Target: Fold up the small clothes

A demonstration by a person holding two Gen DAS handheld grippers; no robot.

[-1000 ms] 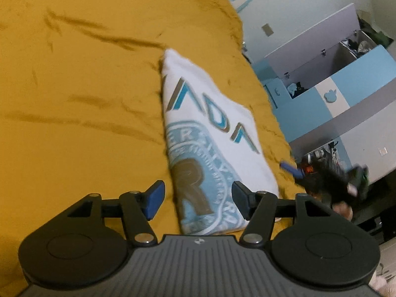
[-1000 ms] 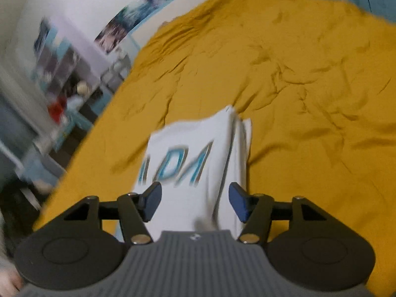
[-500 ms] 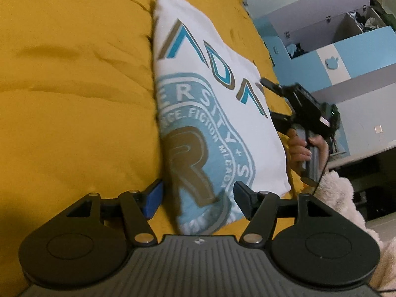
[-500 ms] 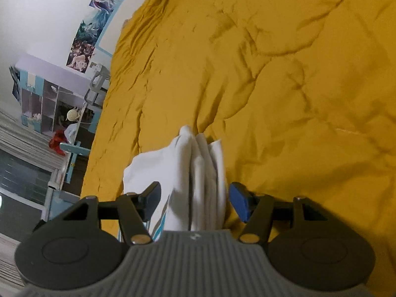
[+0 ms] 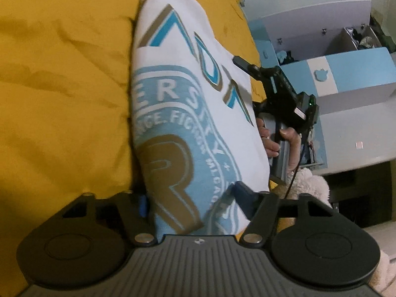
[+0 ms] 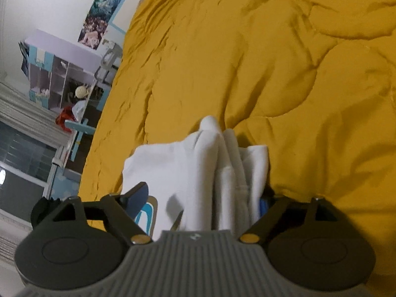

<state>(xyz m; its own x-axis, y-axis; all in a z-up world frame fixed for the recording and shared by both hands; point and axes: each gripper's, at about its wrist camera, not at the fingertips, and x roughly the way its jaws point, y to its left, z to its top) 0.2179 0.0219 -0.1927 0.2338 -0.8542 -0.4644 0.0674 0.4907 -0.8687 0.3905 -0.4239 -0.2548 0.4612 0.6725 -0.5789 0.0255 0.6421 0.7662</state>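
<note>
Hand-held gripper pair straddles the folded white T-shirt (image 5: 188,113) on the yellow bed (image 5: 61,86), left hand-held gripper (image 5: 191,201) closing, right hand-held gripper (image 6: 203,198) opening wide, so both should pinch every layer squarely before lifting.

Low over a rumpled mustard-yellow quilted bedspread (image 6: 259,57). Black two-finger right gripper (image 6: 201,201) opening wide around the stacked edge of a folded white cotton T-shirt (image 6: 198,168), blue pads clear of the cloth. Blurred lilac-and-blue shelving unit (image 6: 54,79) far left.
</note>
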